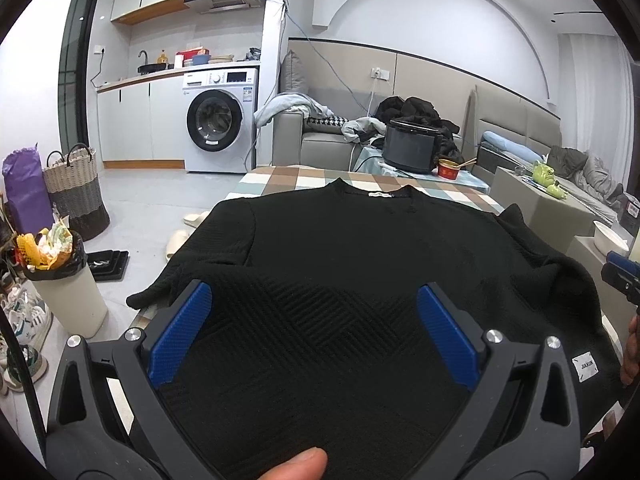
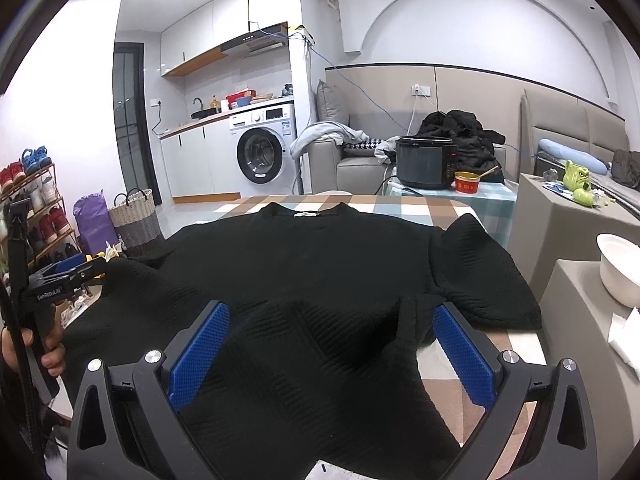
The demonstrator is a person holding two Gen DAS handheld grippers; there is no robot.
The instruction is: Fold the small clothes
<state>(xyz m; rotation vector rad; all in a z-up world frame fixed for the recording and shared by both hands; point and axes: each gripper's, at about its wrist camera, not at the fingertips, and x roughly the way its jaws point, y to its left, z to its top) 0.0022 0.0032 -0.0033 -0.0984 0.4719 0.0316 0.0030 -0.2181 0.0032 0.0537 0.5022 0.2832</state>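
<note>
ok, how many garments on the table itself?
1: a black top spread flat on the checked tablecloth, collar far, hem between the open fingers of the left gripper and right gripper. Anything under it would be hidden.

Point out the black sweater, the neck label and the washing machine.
black sweater point(image 1: 360, 248), left wrist view, chest panel.
neck label point(image 2: 307, 213), right wrist view, white strip.
washing machine point(image 1: 216, 120), left wrist view, door.

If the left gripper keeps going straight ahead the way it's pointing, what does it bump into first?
Most likely the black sweater: the left gripper is open right over its hem, pointing along the cloth toward the collar. Height above the fabric is hard to judge, so it might skim over it.
</note>
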